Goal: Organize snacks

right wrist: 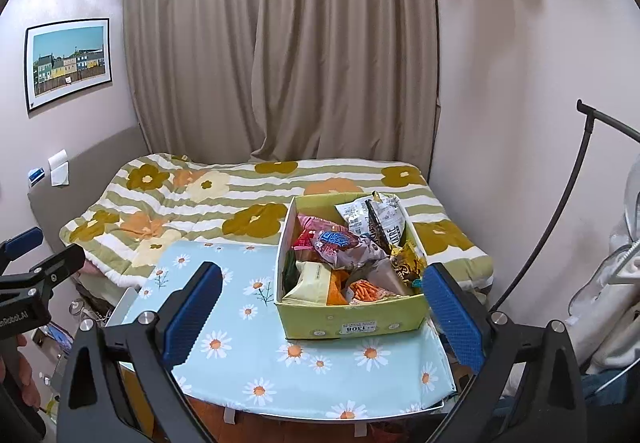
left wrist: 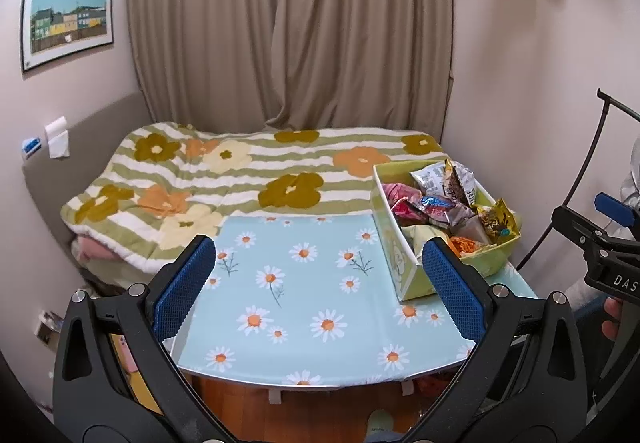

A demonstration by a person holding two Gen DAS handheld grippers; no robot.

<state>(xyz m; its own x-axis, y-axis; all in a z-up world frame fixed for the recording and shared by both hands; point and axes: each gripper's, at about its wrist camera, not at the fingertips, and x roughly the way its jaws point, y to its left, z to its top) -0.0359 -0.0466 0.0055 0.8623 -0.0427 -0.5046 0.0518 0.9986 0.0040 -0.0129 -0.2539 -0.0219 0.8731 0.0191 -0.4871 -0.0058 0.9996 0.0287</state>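
A yellow-green cardboard box (right wrist: pixel 352 323) stands on the right part of a small table with a light-blue daisy cloth (right wrist: pixel 240 343). It is heaped with several snack packets (right wrist: pixel 344 247), among them silver, red, gold and orange ones. In the left wrist view the box (left wrist: pixel 404 267) sits at the table's far right with the packets (left wrist: pixel 436 203) in it. My left gripper (left wrist: pixel 320 283) is open and empty above the table's front. My right gripper (right wrist: pixel 322 307) is open and empty, just in front of the box's near wall.
A bed with a green-striped flower quilt (left wrist: pixel 240 179) lies behind the table, with beige curtains (left wrist: pixel 292 23) beyond. A black curved stand (right wrist: pixel 560 223) and white clothing are at the right. The table's front edge (left wrist: pixel 312 383) overhangs a wooden floor.
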